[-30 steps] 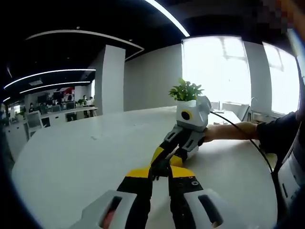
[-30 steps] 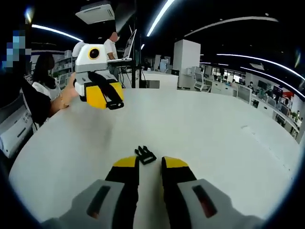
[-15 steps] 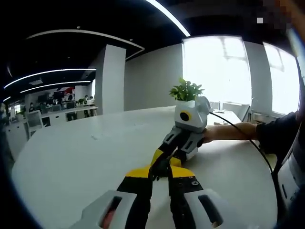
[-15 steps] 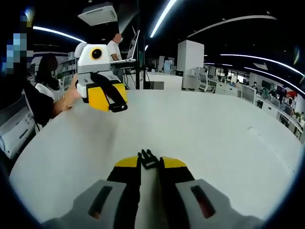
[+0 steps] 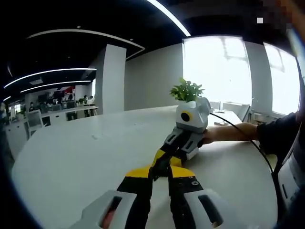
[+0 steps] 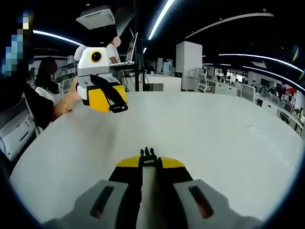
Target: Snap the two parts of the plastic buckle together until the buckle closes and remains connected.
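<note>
buckle half (image 6: 149, 156) sits low centre in the right gripper view, pinched between the right tool (image 6: 150, 162) tips over the white counter (image 6: 214, 138). left tool (image 6: 116, 105) hangs upper left there, clenched on another dark buckle piece (image 5: 162, 168), seen low centre in its own view.

bare table (image 6: 228, 138) ahead, left gripper (image 6: 117, 106) hovering beyond

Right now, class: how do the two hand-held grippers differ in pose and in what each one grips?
The right hand-held gripper sits low over the white table, shut on a black buckle piece. The left hand-held gripper hangs raised above the table; what its jaws grip cannot be told. Both have yellow-and-black jaws.
</note>
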Demonstrator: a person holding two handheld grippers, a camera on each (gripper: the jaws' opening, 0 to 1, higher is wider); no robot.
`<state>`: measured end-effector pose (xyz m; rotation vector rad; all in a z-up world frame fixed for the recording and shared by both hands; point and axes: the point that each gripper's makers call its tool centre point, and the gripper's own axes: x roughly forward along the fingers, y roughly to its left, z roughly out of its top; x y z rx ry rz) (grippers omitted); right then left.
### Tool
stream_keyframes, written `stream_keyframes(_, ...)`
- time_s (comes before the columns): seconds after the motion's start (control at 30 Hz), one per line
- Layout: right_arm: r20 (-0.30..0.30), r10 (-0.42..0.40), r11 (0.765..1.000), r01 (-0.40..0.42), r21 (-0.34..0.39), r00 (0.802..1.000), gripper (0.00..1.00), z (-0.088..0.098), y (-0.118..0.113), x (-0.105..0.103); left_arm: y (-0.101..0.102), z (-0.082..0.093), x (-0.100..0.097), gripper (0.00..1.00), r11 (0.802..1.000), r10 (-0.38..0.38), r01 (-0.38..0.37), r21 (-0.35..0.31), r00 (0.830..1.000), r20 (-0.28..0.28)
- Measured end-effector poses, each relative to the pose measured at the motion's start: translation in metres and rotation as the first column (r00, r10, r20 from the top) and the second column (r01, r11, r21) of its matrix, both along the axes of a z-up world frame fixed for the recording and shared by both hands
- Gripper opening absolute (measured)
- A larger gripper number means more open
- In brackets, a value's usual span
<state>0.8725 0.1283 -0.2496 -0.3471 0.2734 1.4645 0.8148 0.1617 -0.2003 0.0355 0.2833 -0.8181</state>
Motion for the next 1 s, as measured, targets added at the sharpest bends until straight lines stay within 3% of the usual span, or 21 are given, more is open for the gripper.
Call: stream_keyframes(1.0, 0.121, -0.074, 0.997, 0.077, -0.013, 0.990, 0.12, 0.013, -0.056, -0.012, -0.003, -0.020, 0.006, 0.12, 0.999, -0.001, 0.002, 0.041, 1.000, -0.028)
